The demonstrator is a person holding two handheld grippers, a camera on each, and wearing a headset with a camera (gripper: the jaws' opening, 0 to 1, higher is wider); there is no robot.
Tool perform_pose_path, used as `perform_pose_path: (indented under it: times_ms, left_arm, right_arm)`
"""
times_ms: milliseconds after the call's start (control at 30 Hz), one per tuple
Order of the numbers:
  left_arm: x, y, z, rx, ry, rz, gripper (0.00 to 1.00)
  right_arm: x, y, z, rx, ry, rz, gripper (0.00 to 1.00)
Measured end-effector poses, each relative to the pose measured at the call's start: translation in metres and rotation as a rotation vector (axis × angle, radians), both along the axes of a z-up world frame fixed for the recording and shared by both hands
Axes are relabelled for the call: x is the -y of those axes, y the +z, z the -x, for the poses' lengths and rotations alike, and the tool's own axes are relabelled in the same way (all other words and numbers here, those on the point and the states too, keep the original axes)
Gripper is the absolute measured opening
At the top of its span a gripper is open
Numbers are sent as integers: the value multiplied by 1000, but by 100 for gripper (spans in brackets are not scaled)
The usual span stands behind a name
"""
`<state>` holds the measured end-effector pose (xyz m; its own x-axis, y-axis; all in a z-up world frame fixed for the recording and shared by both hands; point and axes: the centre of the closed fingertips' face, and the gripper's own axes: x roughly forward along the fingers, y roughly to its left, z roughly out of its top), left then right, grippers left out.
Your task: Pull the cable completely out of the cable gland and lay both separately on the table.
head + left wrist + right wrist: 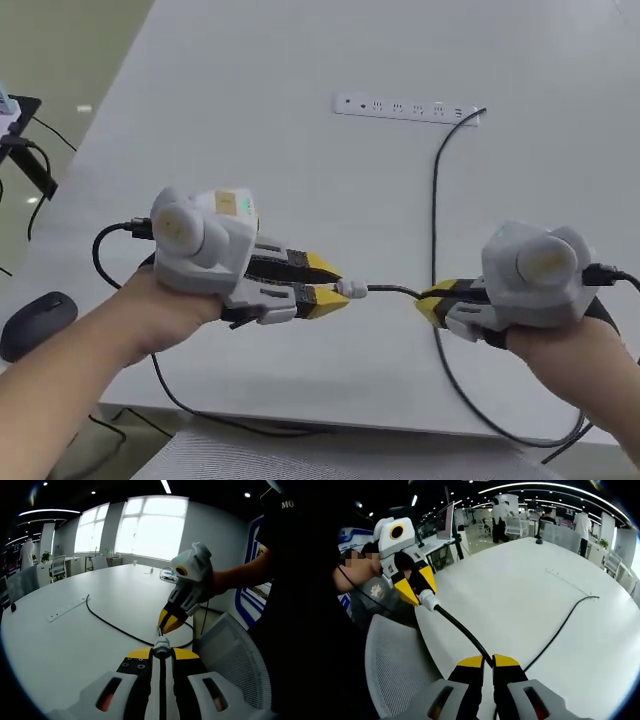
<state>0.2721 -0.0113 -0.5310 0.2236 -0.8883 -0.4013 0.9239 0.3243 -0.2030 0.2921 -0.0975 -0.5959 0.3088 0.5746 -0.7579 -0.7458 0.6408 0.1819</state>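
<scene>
Left gripper (pixel 338 292) fingers are clamping the rigid cable gland (pixel 353 289), right gripper (pixel 421 298) fingers pinching the limp cable (pixel 395 291) nearby (likely slippery jacket).

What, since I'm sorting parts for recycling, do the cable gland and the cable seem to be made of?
The cable gland is probably moulded plastic: light grey to white, smooth, with a dull sheen. It is too small to rule out painted metal. The cable has a matte black jacket, likely rubber or soft PVC, since it lies in loose curves on the table.
</scene>
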Motion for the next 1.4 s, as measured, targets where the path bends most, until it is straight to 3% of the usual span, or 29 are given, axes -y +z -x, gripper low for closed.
perform_pose_path:
  times_ms: [167,300,400,467,600,667,767,900,1033,1400]
  left_arm:
    - [2,0,1,-1,-3,-5,15]
    - [3,-1,0,-5,2,-8,15]
    - [2,-1,0,-7,5,-8,15]
    - [2,-1,0,-9,7,-9,15]
    - [1,-2,1,-5,6,-12,15]
    - [1,-2,1,4,4,-16,15]
    - [3,0,2,10,3,-9,15]
    - [5,-1,4,10,-4,-11,15]
    - [5,-1,5,6,-3,-11,15]
    - [4,-1,6,7,-4,-11,15]
  right_arm:
    - [5,-7,1,-80,-68,-41,1]
    - [4,-10,5,-87,-55,-38,1]
    - [4,-8,5,-65,-33,-32,2]
    - [3,-5,6,-38,-4,-30,3]
    - [5,0,1,65,68,-7,5]
    - [4,8,-1,95,69,-16,12]
    - [-3,24,-5,184,107,-10,18]
    - [-25,35,4,295,255,37,20]
    - [-53,41,15,379,371,36,17]
    - [-69,44,19,418,450,40,7]
